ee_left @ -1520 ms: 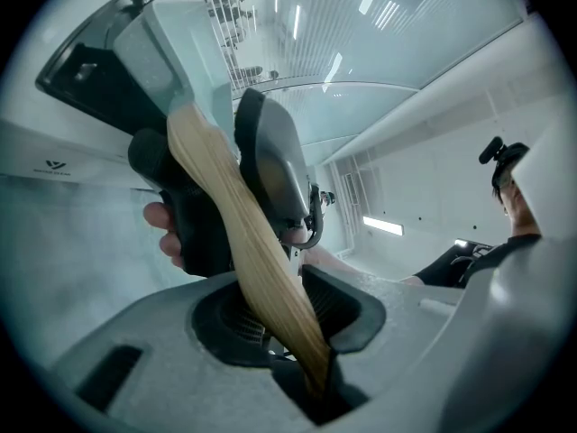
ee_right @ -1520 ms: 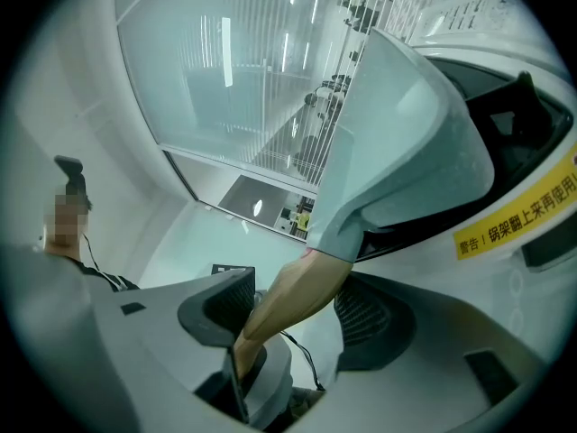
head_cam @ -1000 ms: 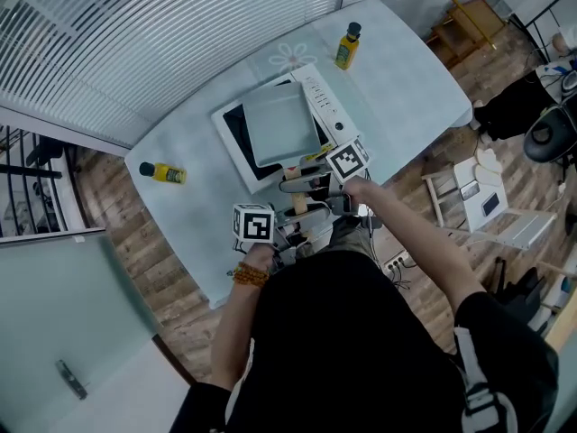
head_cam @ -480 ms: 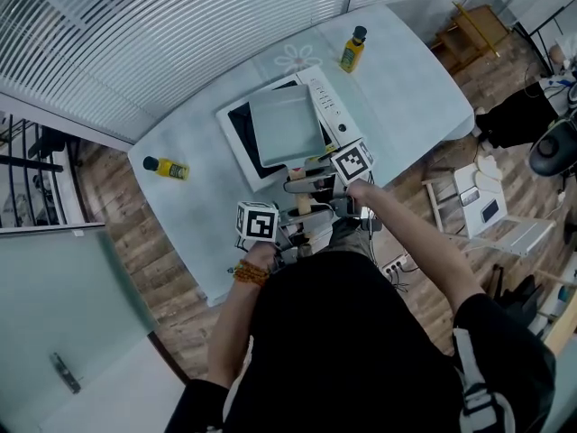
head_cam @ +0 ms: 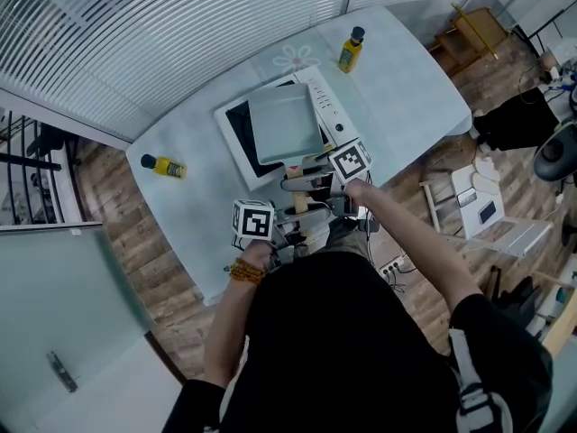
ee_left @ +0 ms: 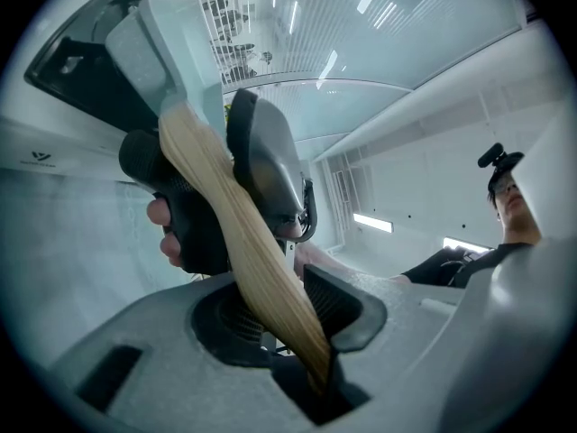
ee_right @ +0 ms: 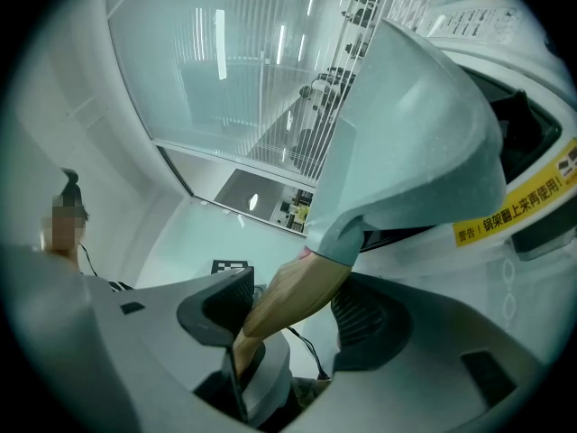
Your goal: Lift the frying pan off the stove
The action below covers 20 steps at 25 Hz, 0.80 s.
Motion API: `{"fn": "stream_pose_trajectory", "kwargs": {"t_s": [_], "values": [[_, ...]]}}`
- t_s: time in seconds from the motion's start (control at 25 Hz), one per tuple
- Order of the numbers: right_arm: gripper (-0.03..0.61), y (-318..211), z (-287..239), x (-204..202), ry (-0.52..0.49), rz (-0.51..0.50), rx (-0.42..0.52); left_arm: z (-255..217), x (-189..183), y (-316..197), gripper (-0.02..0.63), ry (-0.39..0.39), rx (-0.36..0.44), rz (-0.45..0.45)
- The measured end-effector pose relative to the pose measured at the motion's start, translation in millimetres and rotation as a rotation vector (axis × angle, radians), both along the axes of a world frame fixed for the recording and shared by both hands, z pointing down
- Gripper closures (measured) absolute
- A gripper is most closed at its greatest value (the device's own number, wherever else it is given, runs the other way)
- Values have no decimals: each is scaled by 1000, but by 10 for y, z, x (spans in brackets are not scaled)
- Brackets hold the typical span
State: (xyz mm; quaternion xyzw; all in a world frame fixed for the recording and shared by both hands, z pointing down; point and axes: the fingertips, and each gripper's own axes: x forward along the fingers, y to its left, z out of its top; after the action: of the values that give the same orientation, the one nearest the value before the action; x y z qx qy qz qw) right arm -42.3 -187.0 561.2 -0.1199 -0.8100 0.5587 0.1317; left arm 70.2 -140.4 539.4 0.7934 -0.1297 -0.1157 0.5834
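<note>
Left tongs (ee_left: pixel 279 312) and right tongs (ee_right: pixel 296 314) both clasp the wooden handle (ee_left: pixel 234 233) of the frying pan (head_cam: pixel 284 123), the right perhaps loosely.

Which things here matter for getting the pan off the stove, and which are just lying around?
For the job:
frying pan
its wooden handle
stove
left gripper
right gripper

Lying about:
standing yellow bottle
yellow bottle on its side

We count one pan (head_cam: pixel 284 123), one stove (head_cam: pixel 322 97) and one table (head_cam: pixel 406 79). We also count two yellow bottles (head_cam: pixel 352 49) (head_cam: pixel 163 166) and two grippers (ee_left: pixel 284 309) (ee_right: pixel 292 311).
</note>
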Motion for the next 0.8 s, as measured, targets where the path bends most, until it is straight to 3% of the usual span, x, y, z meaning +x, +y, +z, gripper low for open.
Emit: {"fn": "stream_pose_trajectory", "kwargs": {"t_s": [0.32,0.8], "values": [[327,15,8,27,55,-32,2,-40,21,3,502,0,16,12],[327,18,-196,-12,22,-43,23,-209,-5,15,502,-3,45,38]]}}
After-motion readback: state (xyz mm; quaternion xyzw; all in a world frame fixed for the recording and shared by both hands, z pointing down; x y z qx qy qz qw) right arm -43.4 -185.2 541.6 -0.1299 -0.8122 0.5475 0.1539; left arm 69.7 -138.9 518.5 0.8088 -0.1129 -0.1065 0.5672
